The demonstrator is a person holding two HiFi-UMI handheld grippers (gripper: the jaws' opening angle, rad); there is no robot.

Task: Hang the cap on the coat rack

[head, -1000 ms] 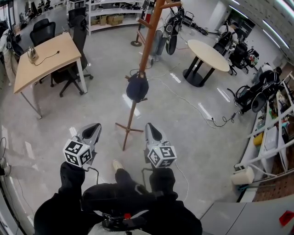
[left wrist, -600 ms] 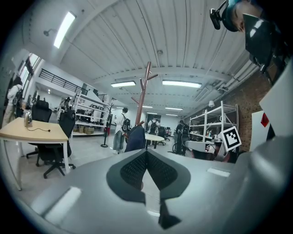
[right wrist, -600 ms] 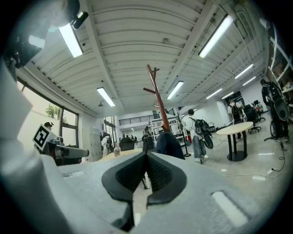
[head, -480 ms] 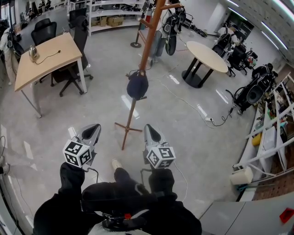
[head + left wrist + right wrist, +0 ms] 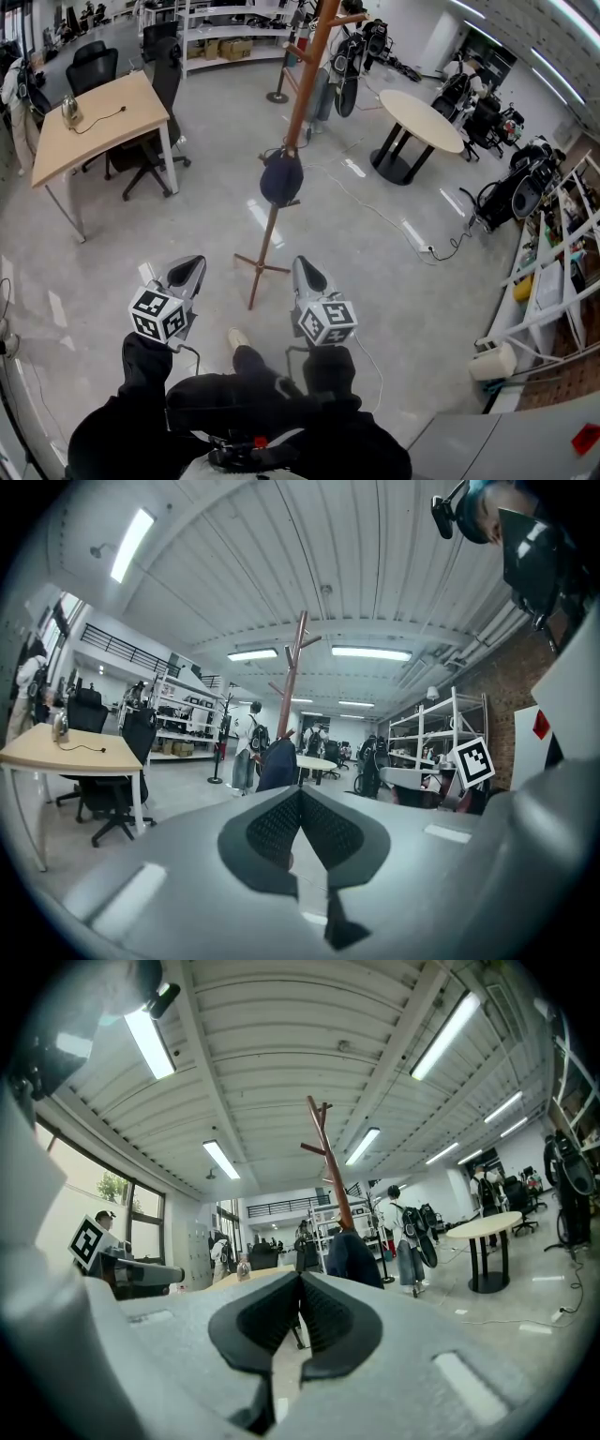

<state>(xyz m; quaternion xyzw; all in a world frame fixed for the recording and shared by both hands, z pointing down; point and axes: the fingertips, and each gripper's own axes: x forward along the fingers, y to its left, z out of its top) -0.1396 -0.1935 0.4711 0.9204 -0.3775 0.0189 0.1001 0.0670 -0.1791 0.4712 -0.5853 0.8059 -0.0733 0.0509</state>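
Note:
A dark navy cap (image 5: 281,177) hangs on a low peg of the wooden coat rack (image 5: 302,89), which stands on the floor ahead of me. Both grippers are held low in front of the person's body, well short of the rack. My left gripper (image 5: 192,268) is shut with nothing in it. My right gripper (image 5: 305,266) is also shut and empty. In the left gripper view the cap (image 5: 277,766) shows just above the shut left gripper (image 5: 300,794), beneath the rack's pole (image 5: 298,667). The right gripper view shows the cap (image 5: 354,1258) beyond the right gripper (image 5: 300,1283).
A wooden desk (image 5: 89,127) with office chairs stands at the far left. A round table (image 5: 422,108) sits at the far right, with cables (image 5: 412,234) trailing across the floor. White shelving (image 5: 553,291) lines the right side. The rack's feet (image 5: 258,267) spread just ahead of the grippers.
Both grippers have drawn back a little toward the person, still shut and empty. The cap stays hanging on the rack.

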